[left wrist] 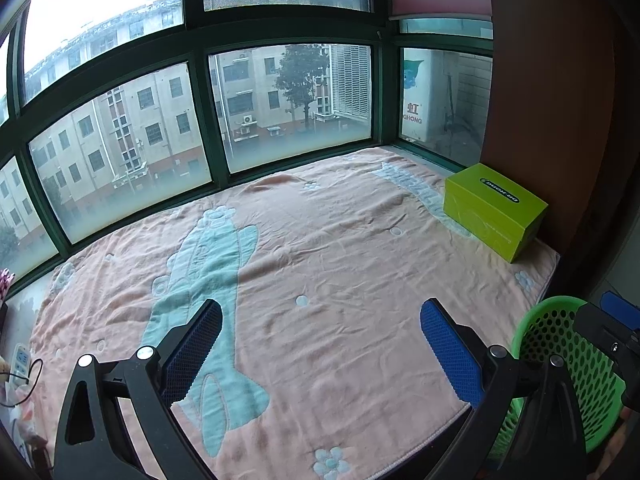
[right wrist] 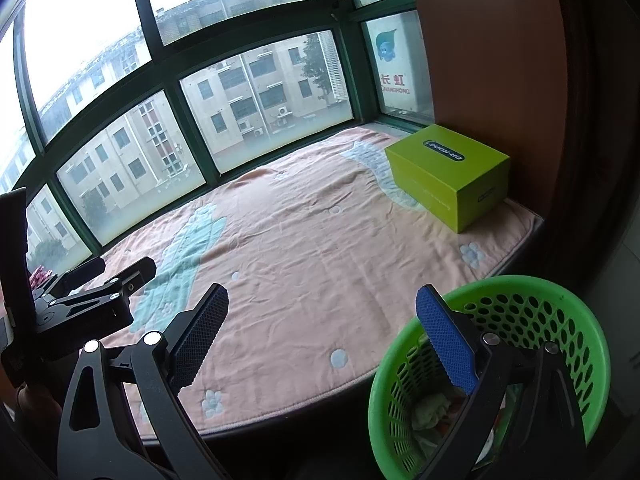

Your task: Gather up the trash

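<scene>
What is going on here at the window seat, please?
A person is collecting trash with two handheld tools. Both the left tool and right tool are open and hold nothing. The green basket beside the blanket already holds crumpled scraps. Only a green box sits on the blanket.

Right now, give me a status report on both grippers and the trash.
Left gripper open, empty. Right gripper open, empty. Crumpled trash lies in green basket. Blanket bare except green box; nothing in the way.

Black angular tongs [left wrist: 320,344] with silver rivets and blue textured pads [left wrist: 448,356]; identical right tongs [right wrist: 322,330], pads [right wrist: 446,338] likewise blue.
</scene>
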A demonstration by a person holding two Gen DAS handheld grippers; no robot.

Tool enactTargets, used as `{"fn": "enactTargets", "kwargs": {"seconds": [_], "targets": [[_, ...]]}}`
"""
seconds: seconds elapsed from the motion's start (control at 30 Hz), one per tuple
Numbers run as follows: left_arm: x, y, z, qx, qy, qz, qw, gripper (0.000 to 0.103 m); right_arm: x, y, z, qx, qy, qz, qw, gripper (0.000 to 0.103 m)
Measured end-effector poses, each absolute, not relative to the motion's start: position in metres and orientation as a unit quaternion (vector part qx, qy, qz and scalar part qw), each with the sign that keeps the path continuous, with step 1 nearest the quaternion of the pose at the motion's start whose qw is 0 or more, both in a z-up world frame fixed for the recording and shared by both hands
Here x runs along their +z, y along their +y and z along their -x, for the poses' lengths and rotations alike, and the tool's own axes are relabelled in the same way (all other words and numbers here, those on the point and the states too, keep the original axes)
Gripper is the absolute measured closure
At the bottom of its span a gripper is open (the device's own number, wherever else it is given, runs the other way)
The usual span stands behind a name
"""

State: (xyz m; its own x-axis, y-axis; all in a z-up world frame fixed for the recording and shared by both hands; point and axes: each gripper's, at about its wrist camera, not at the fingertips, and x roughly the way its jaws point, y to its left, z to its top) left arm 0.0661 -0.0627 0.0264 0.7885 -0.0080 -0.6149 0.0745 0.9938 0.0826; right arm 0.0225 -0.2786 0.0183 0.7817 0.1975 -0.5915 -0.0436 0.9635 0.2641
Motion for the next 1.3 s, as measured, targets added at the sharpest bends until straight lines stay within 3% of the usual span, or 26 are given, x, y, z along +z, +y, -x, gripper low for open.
{"fn": "enactTargets", "kwargs": {"seconds": [1.3], "targets": [[0.0268,-0.0653,-0.0648,-0.021,0.324,-0.053,0.944,0.007,0.0206,-0.2772,-0.0185,0.068,0.320,-0.120,0.937,0.009]]}}
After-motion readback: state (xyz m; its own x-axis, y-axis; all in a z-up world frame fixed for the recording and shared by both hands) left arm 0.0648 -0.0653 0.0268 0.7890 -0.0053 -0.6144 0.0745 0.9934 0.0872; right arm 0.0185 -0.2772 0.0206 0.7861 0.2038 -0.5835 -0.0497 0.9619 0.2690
